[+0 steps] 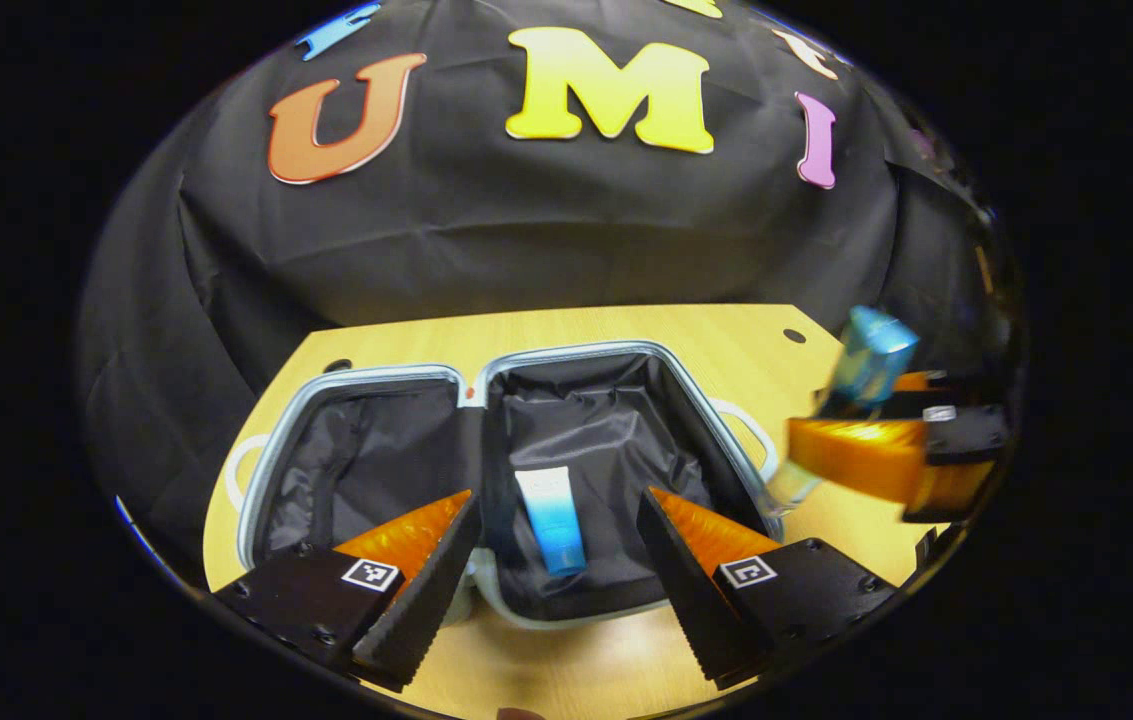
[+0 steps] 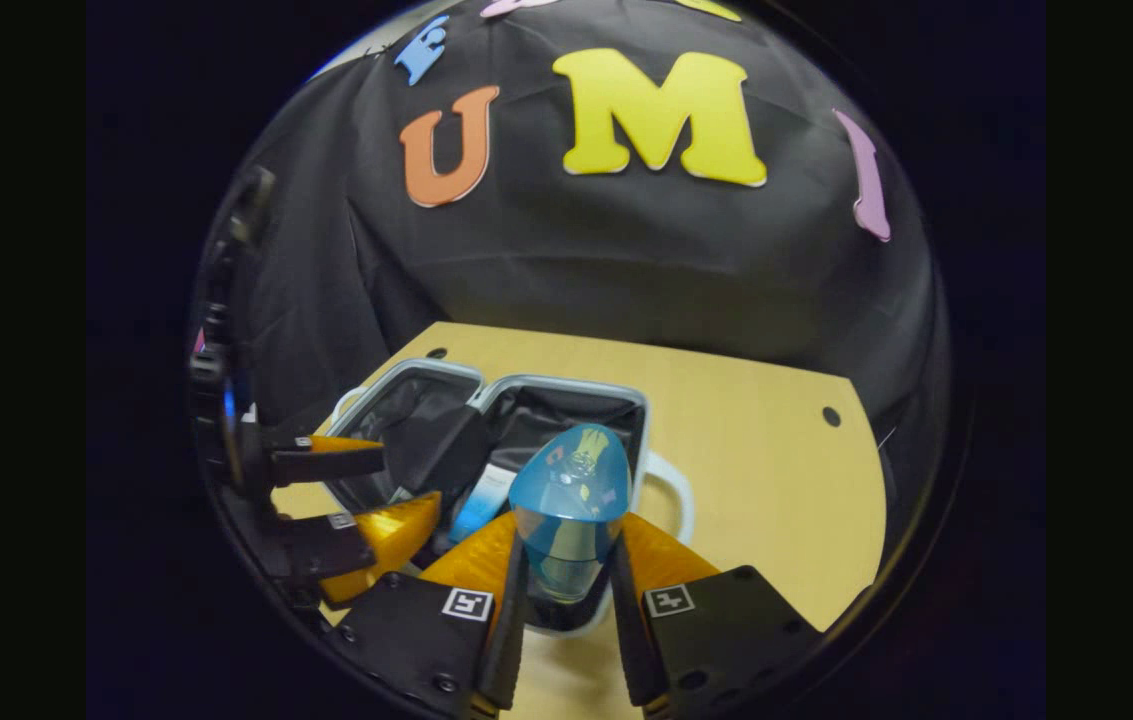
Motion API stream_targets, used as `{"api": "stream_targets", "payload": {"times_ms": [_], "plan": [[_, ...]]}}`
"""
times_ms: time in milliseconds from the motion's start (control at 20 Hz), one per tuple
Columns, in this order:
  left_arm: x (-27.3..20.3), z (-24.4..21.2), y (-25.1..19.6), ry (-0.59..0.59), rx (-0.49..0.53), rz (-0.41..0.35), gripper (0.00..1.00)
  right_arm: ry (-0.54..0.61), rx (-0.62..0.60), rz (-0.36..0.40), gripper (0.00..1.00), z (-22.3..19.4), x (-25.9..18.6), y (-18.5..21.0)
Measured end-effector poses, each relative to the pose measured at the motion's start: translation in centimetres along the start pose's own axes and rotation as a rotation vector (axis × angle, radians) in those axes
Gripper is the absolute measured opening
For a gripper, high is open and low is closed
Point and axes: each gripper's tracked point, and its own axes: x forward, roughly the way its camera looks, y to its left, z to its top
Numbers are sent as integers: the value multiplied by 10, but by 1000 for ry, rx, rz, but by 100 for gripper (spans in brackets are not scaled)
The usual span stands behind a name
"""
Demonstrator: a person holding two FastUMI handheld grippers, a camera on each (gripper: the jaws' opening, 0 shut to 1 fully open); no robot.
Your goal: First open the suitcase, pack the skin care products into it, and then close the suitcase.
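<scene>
The small suitcase [image 1: 266, 455] lies open flat on the wooden table, both black-lined halves up. A white-and-blue tube [image 1: 552, 520] rests in its right half, also visible as the tube [image 2: 482, 500] in the right gripper view. My left gripper [image 1: 558, 590] hangs open just in front of the case, fingers either side of the tube but above it. My right gripper [image 2: 566, 600] is shut on a clear bottle with a blue cap [image 2: 568, 500], held over the suitcase [image 2: 638, 420] near its right half. In the left gripper view, the bottle [image 1: 871, 360] and right gripper [image 1: 866, 450] sit at the right.
The light wooden table [image 2: 756, 470] has bare room to the right of the case, with small holes near its far edge. White handles stick out on both sides of the case. Black cloth walls close the booth behind.
</scene>
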Motion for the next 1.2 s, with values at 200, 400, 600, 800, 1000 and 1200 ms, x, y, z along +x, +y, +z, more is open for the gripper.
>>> {"api": "stream_targets", "payload": {"times_ms": [200,400,600,800,1000,1200], "plan": [[-37,-8,35,-90,-20,31,100,111,9,23,38,-30,40,27],[-72,-12,89,-188,-67,109,100,222,28,-5,36,-59,71,42],[-87,-28,172,-198,-177,214,100,234,84,-69,39,-49,101,41],[-81,-50,250,-190,-327,293,100,269,160,-143,36,-46,130,30],[-68,-56,307,-191,-460,328,98,318,186,-219,38,-58,146,20],[-39,-68,323,-163,-602,292,99,350,216,-255,42,-66,143,15]]}}
